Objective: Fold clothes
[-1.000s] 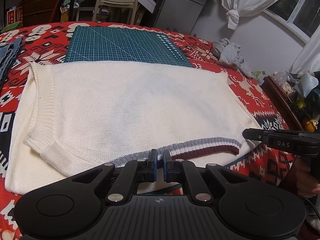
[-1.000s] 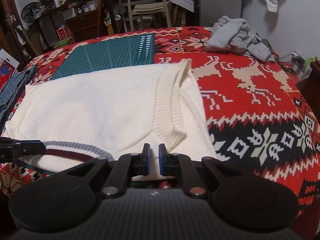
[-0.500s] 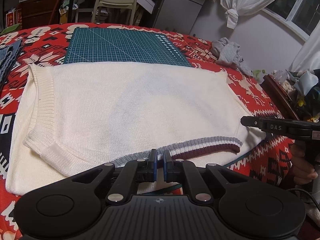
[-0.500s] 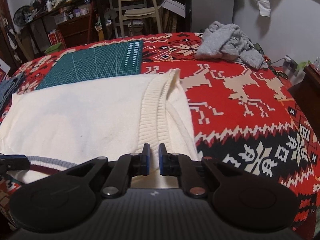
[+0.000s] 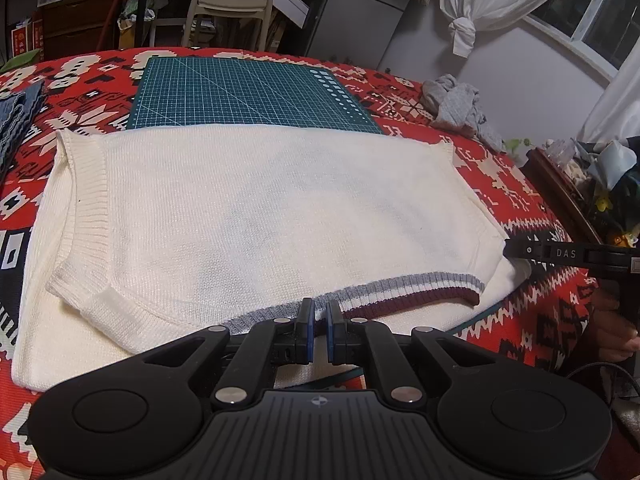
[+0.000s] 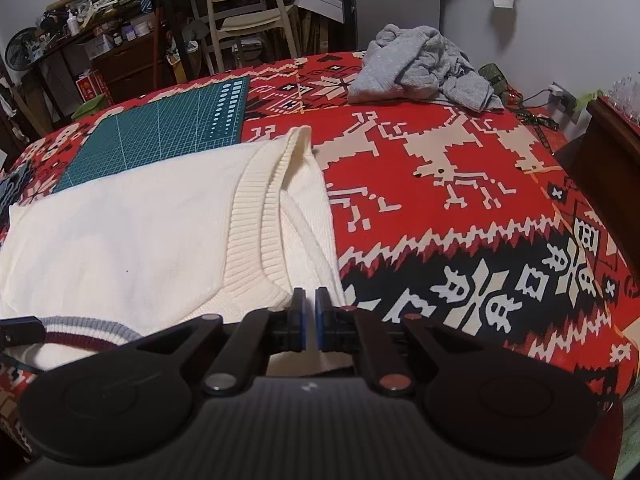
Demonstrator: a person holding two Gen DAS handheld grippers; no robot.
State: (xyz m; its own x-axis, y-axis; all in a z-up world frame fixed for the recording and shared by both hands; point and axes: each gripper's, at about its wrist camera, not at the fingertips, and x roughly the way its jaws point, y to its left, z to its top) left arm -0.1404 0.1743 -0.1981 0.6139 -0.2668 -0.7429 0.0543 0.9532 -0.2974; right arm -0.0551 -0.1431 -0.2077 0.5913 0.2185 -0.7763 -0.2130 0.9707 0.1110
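A: Where's your sweater?
B: Your cream sweater [image 5: 260, 216] lies flat on the red patterned cloth [image 6: 460, 200], overlapping the green mat [image 5: 240, 92].
A: And your grippers?
B: Your left gripper [image 5: 319, 318] and right gripper [image 6: 309, 304] sit nearly closed at its near edge; a grip can't be told.

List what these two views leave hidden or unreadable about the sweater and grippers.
- Left wrist: the gripper body covers the sweater near edge; grip of the left gripper unclear.
- Right wrist: near hem under the right gripper; contact unclear.
- Left wrist: folded blue fabric cut off at the frame edge.
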